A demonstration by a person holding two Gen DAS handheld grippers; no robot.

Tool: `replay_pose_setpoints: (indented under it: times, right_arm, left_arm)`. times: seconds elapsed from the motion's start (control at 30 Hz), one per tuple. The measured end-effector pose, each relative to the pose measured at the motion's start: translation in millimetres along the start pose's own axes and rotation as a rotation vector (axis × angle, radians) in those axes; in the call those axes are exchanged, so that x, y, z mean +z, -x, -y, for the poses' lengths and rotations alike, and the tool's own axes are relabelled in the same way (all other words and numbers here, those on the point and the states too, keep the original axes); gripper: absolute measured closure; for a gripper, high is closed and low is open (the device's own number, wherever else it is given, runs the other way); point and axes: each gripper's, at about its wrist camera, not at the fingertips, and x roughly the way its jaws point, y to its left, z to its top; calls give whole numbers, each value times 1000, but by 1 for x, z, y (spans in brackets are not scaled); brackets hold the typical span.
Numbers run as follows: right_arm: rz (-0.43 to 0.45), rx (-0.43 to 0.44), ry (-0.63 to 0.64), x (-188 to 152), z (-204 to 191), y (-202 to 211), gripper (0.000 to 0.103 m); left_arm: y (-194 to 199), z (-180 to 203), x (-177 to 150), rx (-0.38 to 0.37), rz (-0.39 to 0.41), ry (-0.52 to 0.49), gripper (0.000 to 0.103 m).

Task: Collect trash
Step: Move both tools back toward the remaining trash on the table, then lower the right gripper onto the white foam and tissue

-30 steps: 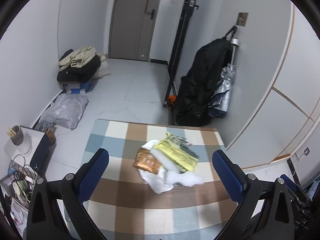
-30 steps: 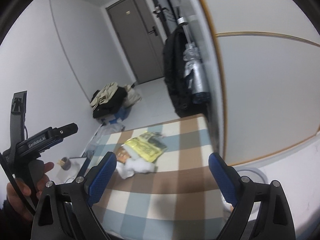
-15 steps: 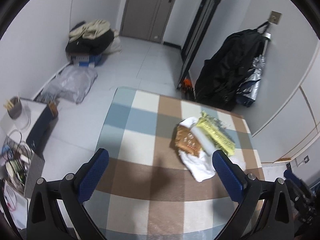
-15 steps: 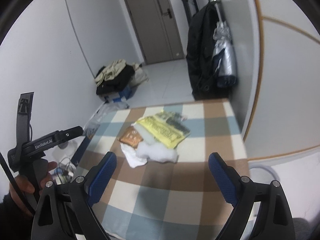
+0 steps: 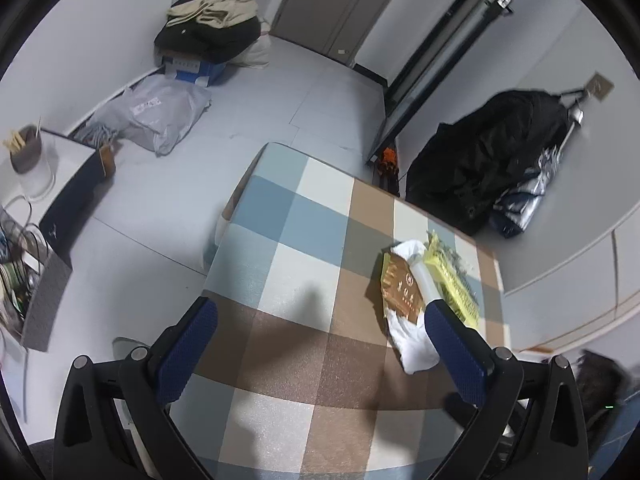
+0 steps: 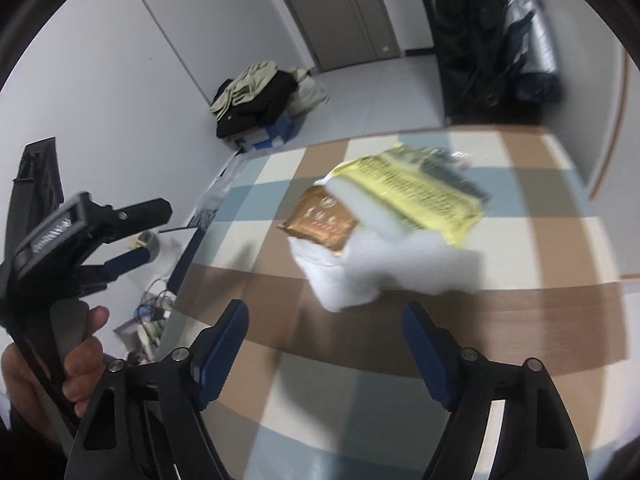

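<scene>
I am seeing the trash lying in one pile toward the far right edge of the counter (image 5: 288,220): a flat yellow printed wrapper (image 6: 416,196) overlapping a copper-brown foil packet (image 6: 320,222), both resting on crumpled white tissue (image 6: 352,276).

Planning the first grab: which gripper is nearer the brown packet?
Left, probably. The left gripper has the brown packet beside its right finger; the right gripper hangs short of it.

On the checked table (image 5: 280,272): one brown wrapper (image 5: 402,290), one yellow wrapper (image 5: 454,286), one white tissue wad (image 5: 412,344). Beside the table: two grippers, left gripper (image 5: 320,354) and right gripper (image 6: 326,350); one door (image 6: 340,8).
</scene>
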Motion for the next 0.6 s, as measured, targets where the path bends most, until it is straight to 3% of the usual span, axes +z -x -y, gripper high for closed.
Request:
replay_pose_setpoints:
  times: [0.2,0.37,0.43,0.47,0.53,0.6]
  right_arm:
    - [-29,-81,-28,8,-7,-33,27]
    - [7,-167,-15,15,-18,-48,27]
    - [-4,-201,-6,16,-19,-53,35]
    - [-15,-221,-4,17,-19,-57,49]
    - [-2,-247,6,18,-21,-58,55]
    - [-2,-256,19,19,-21,-60,69]
  left_arm:
    - [-2,-8,4,-9,-16,29,2]
    - [-6,-16,7,-33,-46,66,2]
    - [-5,-18,8,-37,-44,71,2]
    - [-5,-19,9,-44,-46,77,2]
    - [-6,-21,9,-46,-49,86,2]
    - [-6,-22,10,-49,-49,95,2]
